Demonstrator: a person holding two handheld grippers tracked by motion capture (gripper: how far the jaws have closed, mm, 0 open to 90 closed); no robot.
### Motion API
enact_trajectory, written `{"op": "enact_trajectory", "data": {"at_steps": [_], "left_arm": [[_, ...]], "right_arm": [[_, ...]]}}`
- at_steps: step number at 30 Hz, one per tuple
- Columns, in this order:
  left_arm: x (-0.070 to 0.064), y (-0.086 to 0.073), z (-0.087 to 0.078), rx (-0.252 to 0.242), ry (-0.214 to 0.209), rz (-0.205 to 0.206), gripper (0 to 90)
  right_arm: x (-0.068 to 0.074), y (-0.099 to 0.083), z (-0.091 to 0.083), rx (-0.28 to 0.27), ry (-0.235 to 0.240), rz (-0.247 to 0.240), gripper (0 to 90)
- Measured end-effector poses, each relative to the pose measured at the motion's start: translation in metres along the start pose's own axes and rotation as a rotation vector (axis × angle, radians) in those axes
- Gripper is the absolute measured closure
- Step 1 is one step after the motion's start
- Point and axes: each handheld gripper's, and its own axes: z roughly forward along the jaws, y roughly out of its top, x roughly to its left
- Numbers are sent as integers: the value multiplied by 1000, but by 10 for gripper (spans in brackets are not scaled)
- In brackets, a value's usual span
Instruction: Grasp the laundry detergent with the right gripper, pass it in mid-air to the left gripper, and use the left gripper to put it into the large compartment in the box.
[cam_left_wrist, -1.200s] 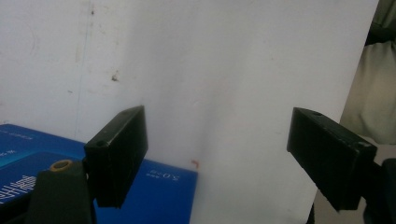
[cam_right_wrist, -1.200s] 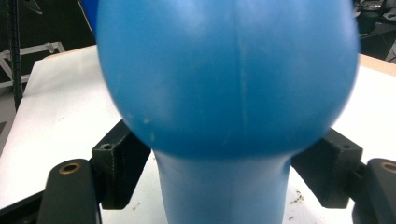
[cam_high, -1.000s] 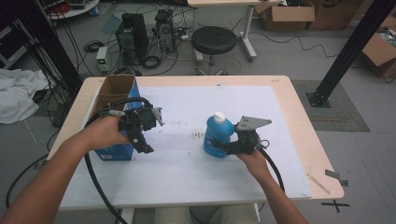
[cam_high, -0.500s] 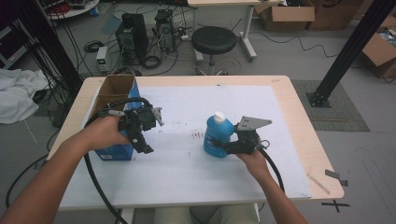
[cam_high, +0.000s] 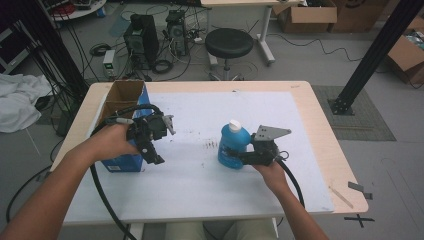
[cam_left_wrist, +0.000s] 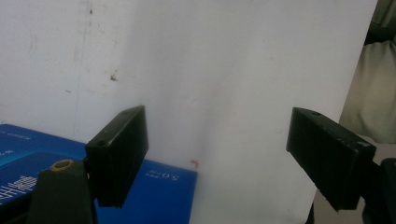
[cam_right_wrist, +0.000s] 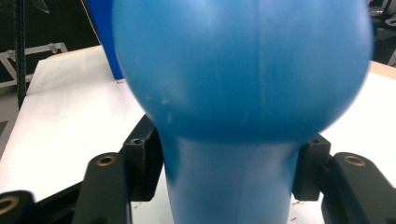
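White table sheet (cam_high: 200, 190); right tongs (cam_high: 239, 157) clamp blue bottle (cam_high: 231, 146).

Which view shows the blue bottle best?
The high view: the whole blue bottle with its white cap, clamped by the right gripper. The right gripper view shows a blurred close-up of its body; the left gripper view, none.

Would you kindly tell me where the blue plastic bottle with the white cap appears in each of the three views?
High view: blue plastic bottle right of centre, upright on the white table cover, in the right gripper.
Left gripper view: not in it.
Right gripper view: bottle close up, narrow waist between the jaws.
Shared landmark: blue cardboard box.
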Motion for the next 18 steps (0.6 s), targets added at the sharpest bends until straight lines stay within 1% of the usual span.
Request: {"op": "enact_trajectory", "data": {"at_steps": [2,10,14,18], "left_arm": [[0,0,0,1,1,-3,215],[1,-1,1,-4,3,-2,215],[1,-1,1,-5,6,-7,212],[3,-1,-2,-17,2,-15,213]], "right_arm": [[0,0,0,-2,-7,-5,424],[1,0,-1,-9,-15,-8,440],[1,2,-2,-3,-20,-11,446],[-2,9,-7,-5,1,-10,447]]}}
